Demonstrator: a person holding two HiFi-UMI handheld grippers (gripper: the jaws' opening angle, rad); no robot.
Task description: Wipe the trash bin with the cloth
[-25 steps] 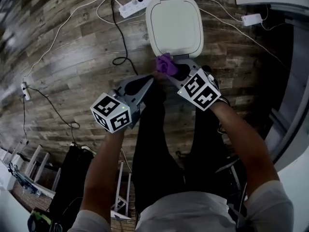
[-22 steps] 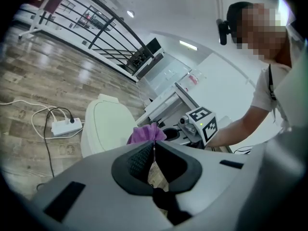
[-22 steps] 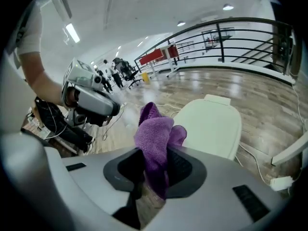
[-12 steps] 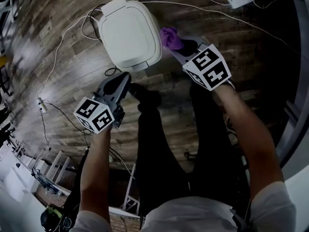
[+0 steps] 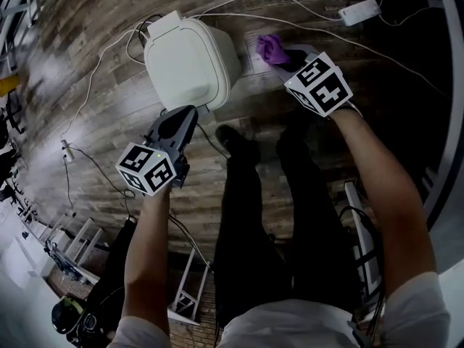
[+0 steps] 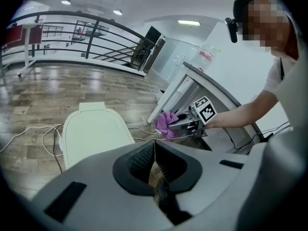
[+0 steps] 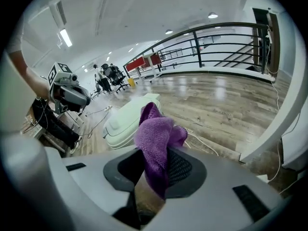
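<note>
The white trash bin (image 5: 190,60) stands on the wooden floor with its lid down; it also shows as a pale lid (image 6: 94,131) in the left gripper view and beyond the cloth (image 7: 126,118) in the right gripper view. My right gripper (image 5: 284,53) is shut on a purple cloth (image 5: 271,47), which it holds to the right of the bin and apart from it. The cloth (image 7: 156,134) bunches up out of the jaws. My left gripper (image 5: 188,113) is shut with nothing in it, its tip near the bin's near edge.
White cables (image 5: 109,56) and a black cable run over the floor round the bin. A white adapter (image 5: 360,10) lies at the top right. The person's legs and shoes (image 5: 235,142) are just below the bin. A desk edge (image 6: 211,83) stands to the right.
My right gripper has carried the cloth from the bin's front edge round to its right side. My left gripper has shifted left to the bin's near edge. The bin now sits further left in view.
</note>
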